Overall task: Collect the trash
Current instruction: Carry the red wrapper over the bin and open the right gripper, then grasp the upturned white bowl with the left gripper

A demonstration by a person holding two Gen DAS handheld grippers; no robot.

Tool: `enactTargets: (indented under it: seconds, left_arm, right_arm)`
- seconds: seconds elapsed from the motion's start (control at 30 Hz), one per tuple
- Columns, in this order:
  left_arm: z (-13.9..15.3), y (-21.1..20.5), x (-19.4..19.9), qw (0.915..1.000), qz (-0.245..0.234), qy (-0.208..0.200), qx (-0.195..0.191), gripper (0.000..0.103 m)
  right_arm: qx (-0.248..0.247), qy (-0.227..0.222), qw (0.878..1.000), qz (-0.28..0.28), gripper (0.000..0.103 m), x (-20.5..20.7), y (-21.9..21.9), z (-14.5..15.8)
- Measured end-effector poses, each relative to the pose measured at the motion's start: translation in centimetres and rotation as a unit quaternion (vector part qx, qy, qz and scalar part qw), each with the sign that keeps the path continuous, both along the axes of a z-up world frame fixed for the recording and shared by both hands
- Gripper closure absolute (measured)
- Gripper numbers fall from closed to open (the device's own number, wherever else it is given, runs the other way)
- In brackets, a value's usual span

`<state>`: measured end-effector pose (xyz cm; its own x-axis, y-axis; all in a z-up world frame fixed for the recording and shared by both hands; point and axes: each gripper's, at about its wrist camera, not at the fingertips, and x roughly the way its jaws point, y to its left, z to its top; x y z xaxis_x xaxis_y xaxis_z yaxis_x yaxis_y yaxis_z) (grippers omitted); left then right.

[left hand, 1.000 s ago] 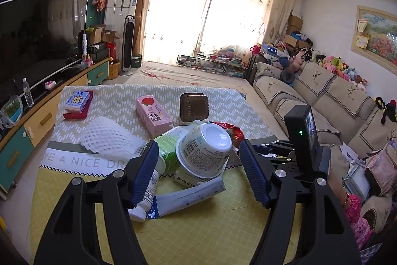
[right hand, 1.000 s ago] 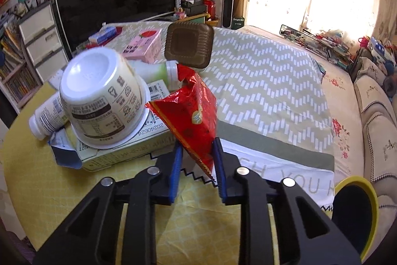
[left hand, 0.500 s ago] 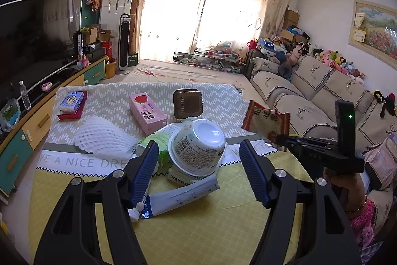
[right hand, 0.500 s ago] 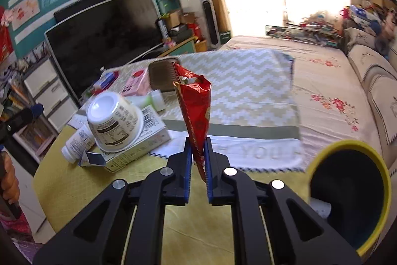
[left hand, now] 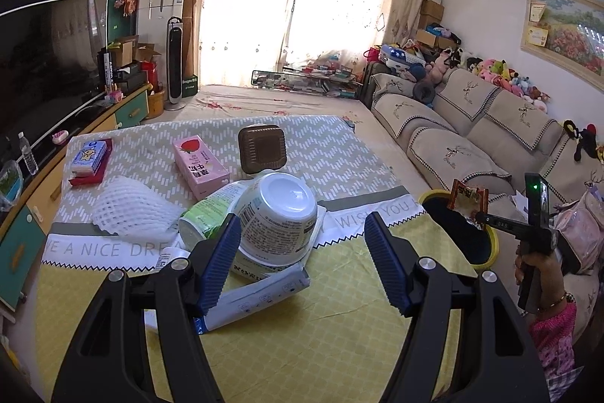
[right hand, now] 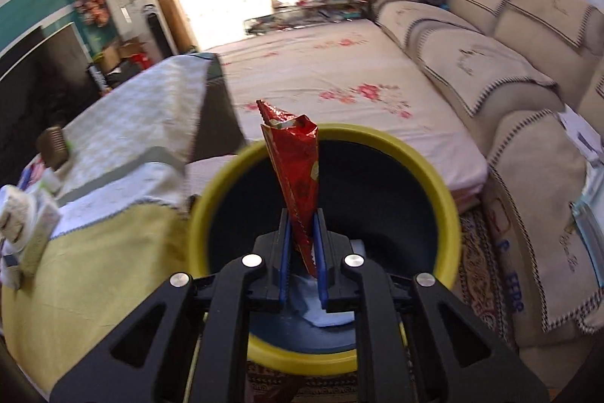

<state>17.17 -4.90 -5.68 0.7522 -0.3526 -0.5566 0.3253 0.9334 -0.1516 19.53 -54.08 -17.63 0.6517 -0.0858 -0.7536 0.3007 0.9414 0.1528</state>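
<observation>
My right gripper (right hand: 302, 233) is shut on a red snack wrapper (right hand: 296, 169) and holds it over the open mouth of a yellow-rimmed trash bin (right hand: 449, 214) beside the table. The wrapper (left hand: 467, 196) and bin (left hand: 490, 253) also show in the left wrist view. My left gripper (left hand: 302, 252) is open and empty above the table, its fingers either side of an upturned white paper bowl (left hand: 277, 214). The bowl rests on a flat carton (left hand: 260, 293), with a green-labelled bottle (left hand: 209, 212) beside it.
On the table lie a white foam net (left hand: 128, 210), a pink box (left hand: 200, 169), a brown square container (left hand: 262, 148) and a blue pack on a red box (left hand: 90, 161). A sofa (left hand: 472, 123) runs along the right. A TV (left hand: 41, 51) stands on the left.
My right gripper has carried the red wrapper off the table and to the right, to above the bin. My left gripper has stayed open over the bowl.
</observation>
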Motion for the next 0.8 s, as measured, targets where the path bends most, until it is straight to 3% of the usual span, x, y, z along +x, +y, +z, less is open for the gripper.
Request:
enactTargets:
  seconds: [0.03,0.1,0.13,0.33,0.8]
  left_arm:
    - [-0.1,-0.3,0.1,1.0,-0.002,0.002,0.002,0.035]
    - [-0.3,-0.7,0.2,1.0,-0.005,0.004,0.007,0.034]
    - [-0.5,-0.9,0.4,0.9999,-0.006,0.006,0.011,0.032]
    - [-1.7,-1.6,1.6,0.9993,-0.014,0.019,0.03,0.031]
    - [-4.1,-3.8,6.6,0.9927,-0.03,0.028,0.114,0.029]
  right_arm:
    - [-0.008,0.005,1.0,-0.014,0.082,0.0,-0.6,-0.4]
    - [-0.025,0.01,0.999,-0.045,0.065,-0.4,-1.5,-0.9]
    - [-0.028,0.01,0.998,-0.053,0.064,-0.7,-1.9,-1.0]
    - [-0.022,0.002,0.998,-0.054,0.06,-1.3,-1.9,-0.8]
    - [-0.003,-0.006,1.0,-0.019,0.057,-0.6,0.7,-0.2]
